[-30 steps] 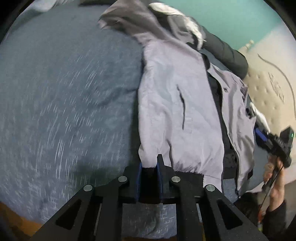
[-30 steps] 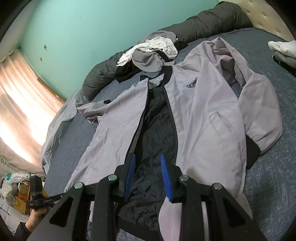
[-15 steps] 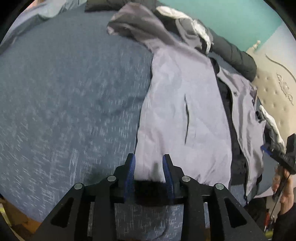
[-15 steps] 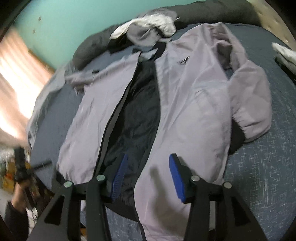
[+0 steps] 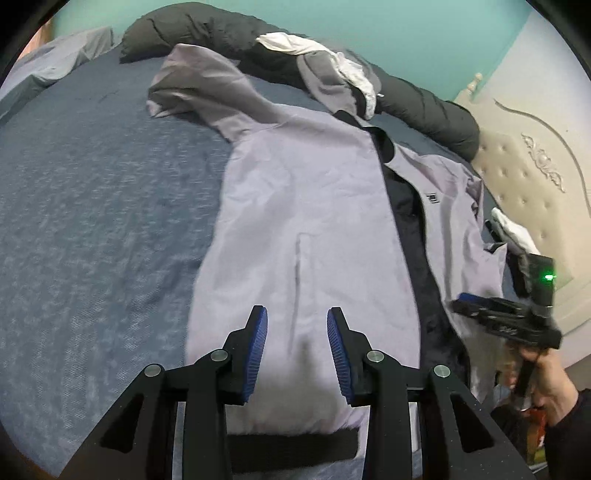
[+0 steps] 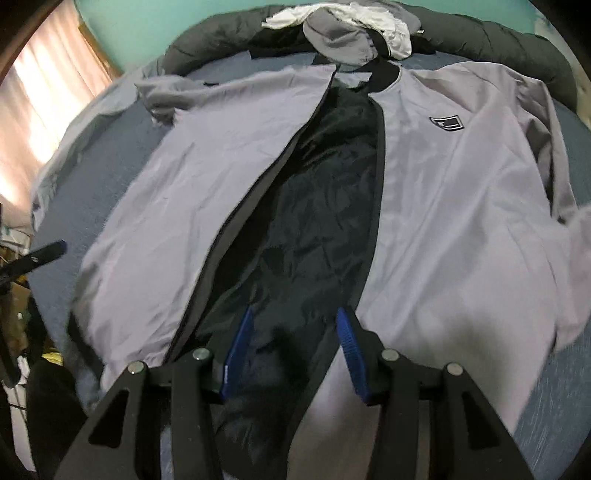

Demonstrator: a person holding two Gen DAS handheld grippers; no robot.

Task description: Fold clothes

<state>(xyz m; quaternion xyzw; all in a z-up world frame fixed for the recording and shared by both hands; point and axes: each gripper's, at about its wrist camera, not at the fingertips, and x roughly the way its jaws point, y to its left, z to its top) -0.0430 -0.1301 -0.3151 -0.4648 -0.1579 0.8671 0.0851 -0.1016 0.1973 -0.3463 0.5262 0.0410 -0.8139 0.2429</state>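
Observation:
A light grey jacket with black lining and black hem lies spread open, front up, on a blue bed. My left gripper is open and empty, hovering over the jacket's left front panel near the hem. In the right wrist view the jacket shows its black lining between the open front panels. My right gripper is open and empty above the lining near the hem. The right gripper also shows in the left wrist view at the right.
A dark rolled duvet lies along the far edge with grey and white clothes piled on it. A padded cream headboard stands at the right. A curtained window is at the left.
My left gripper let go of the jacket's hem, opened and lifted back. My right gripper opened wider and shifted over the lining. The jacket lies flatter.

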